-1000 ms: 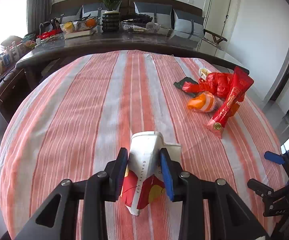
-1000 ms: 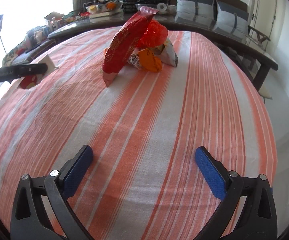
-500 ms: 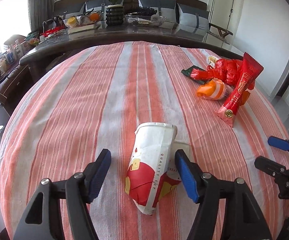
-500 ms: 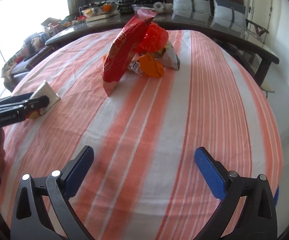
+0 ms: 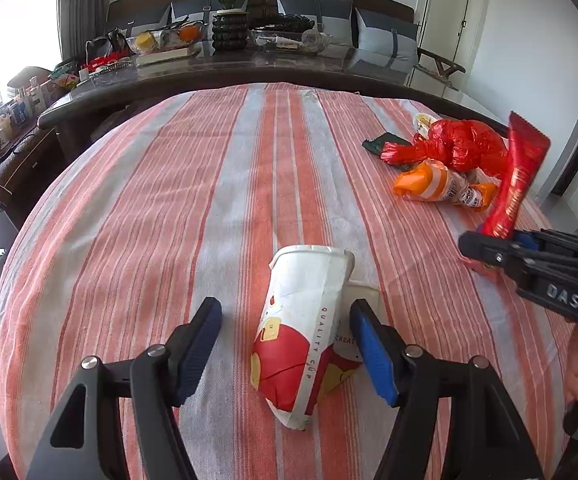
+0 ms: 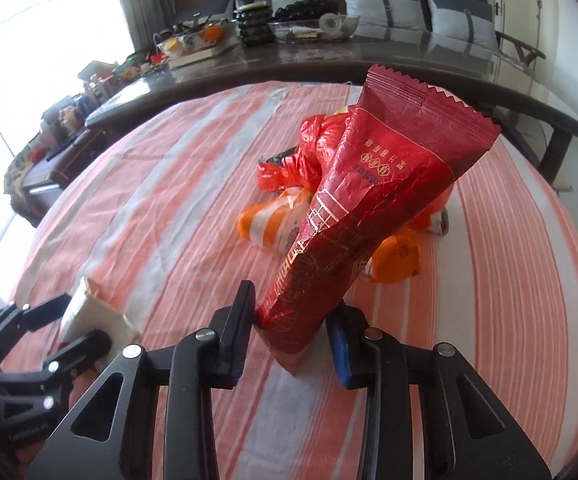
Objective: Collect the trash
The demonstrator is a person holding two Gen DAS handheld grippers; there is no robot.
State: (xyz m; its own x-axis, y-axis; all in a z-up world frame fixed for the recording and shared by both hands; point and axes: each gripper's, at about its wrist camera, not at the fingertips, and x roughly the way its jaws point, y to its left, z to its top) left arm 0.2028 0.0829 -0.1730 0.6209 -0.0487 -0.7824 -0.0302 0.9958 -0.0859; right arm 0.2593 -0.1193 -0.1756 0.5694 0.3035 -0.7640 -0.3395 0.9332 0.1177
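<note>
On the striped cloth: the trash is found in two places, a crushed paper cup [image 5: 309,328] near the front and a heap of wrappers [image 5: 449,160] well apart at the far right.
Left hand-held gripper [image 5: 289,344]: it is held wide open, astride the paper cup, with nothing gripped; a gap is seen on the left side, while the right pad lies close to the cup's flank.
Right hand-held gripper [image 6: 291,330]: it is closed on the lower end of the red wrapper [image 6: 373,200], which is raised steeply over the heap.
Heap: an orange-striped packet [image 6: 273,220], a knotted red bag [image 6: 309,148] and an orange bag [image 6: 399,258] are left lying on the cloth, touching one another.
Risk, wrapper: only the narrow tail is pinched, so the slick foil could be pulled out of the pads if it is swung quickly.
Risk, heap: whether the wrapper's upper part rests on the red bag cannot be told; if so, neighbours could be dragged along.
Risk, cup: the flattened cup is judged likely to be pushed sideways, or folded further, if the pads are closed off-centre.
Risk, cloth: a fold could be caught under a low pad and the cloth tugged.
Risk, grippers: a collision is possible if both are brought toward one spot together.
</note>
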